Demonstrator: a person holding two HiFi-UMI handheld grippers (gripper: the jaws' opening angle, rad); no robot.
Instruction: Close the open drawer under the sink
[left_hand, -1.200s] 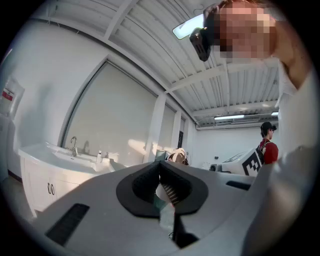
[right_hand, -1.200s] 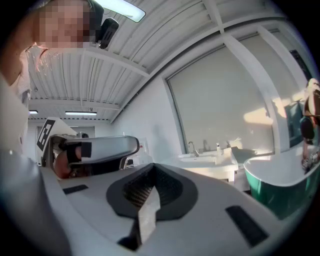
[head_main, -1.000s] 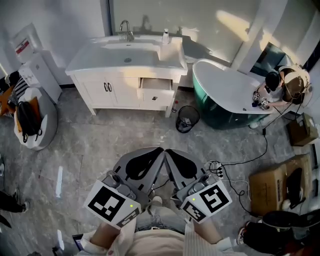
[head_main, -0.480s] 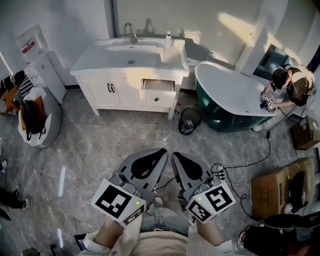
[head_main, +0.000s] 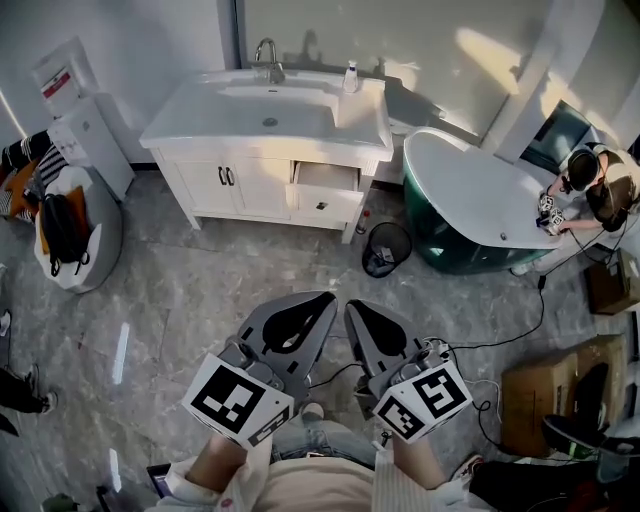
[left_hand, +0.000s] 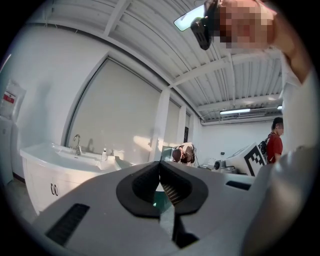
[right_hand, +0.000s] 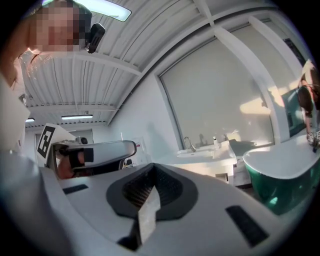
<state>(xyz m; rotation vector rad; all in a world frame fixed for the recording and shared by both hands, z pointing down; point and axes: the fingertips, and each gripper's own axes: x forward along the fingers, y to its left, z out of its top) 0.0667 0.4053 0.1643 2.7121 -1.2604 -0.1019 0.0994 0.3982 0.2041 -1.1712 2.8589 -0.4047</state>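
Observation:
A white sink cabinet (head_main: 262, 150) stands against the far wall in the head view. Its upper right drawer (head_main: 326, 194) is pulled out, with a small dark knob on its front. Both grippers are held low in front of me, well short of the cabinet and over the grey floor. My left gripper (head_main: 320, 300) is shut with nothing in it. My right gripper (head_main: 356, 308) is shut too, close beside it. The left gripper view has the shut jaws (left_hand: 160, 163) with the cabinet (left_hand: 47, 172) off to the left. The right gripper view has its jaws (right_hand: 152, 167) shut and the cabinet (right_hand: 210, 156) beyond.
A green tub with a white rim (head_main: 470, 195) stands right of the cabinet, a black wire bin (head_main: 386, 248) between them. A person (head_main: 600, 185) leans on the tub's far end. Cables (head_main: 505, 325) and cardboard boxes (head_main: 545, 390) lie right; a white seat (head_main: 65, 235) left.
The cabinet and open drawer sit a little lower and larger in the head view, so I have come slightly nearer. Both grippers stay shut in the same pose.

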